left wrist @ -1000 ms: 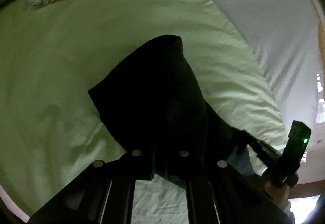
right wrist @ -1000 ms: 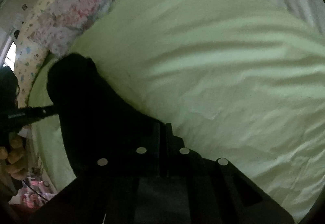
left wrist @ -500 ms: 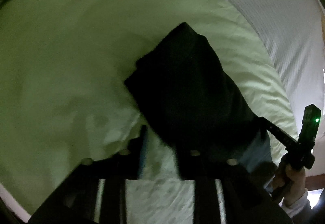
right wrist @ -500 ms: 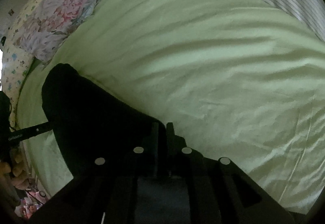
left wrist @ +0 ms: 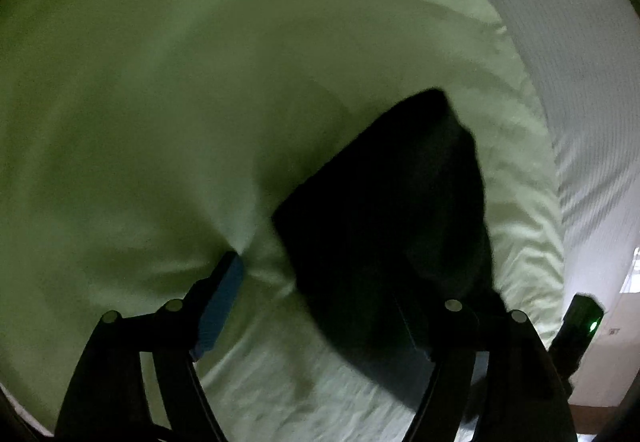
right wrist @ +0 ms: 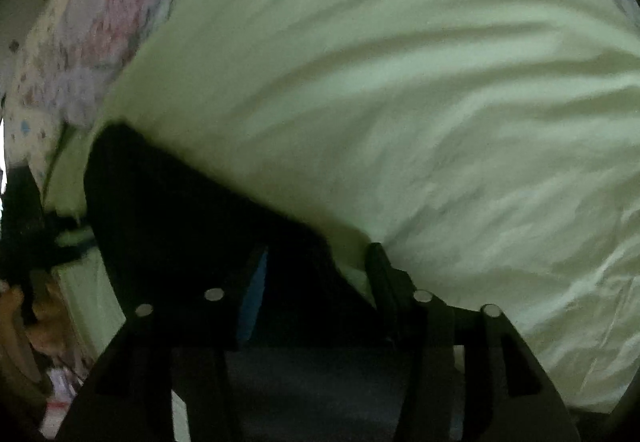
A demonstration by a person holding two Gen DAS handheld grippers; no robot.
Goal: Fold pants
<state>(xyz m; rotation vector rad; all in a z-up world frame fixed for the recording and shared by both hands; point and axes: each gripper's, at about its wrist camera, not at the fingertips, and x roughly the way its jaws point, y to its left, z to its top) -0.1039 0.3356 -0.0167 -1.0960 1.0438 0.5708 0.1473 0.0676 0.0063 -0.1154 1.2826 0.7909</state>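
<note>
Floral bedding [right wrist: 96, 33]: bunched at the far left edge of the bed.
Left gripper [left wrist: 320, 290]: jaws opening, standing wide; blue pad on the left finger [left wrist: 220, 306] clear of the cloth.
Pants [left wrist: 392, 209]: dark, folded, lying on the green sheet [left wrist: 168, 89], partly between the left fingers.
Right gripper [right wrist: 316, 262]: jaws opening, a corner of the pants between them, pads not pressing.
White cover [left wrist: 560, 41]: along the right side.
</note>
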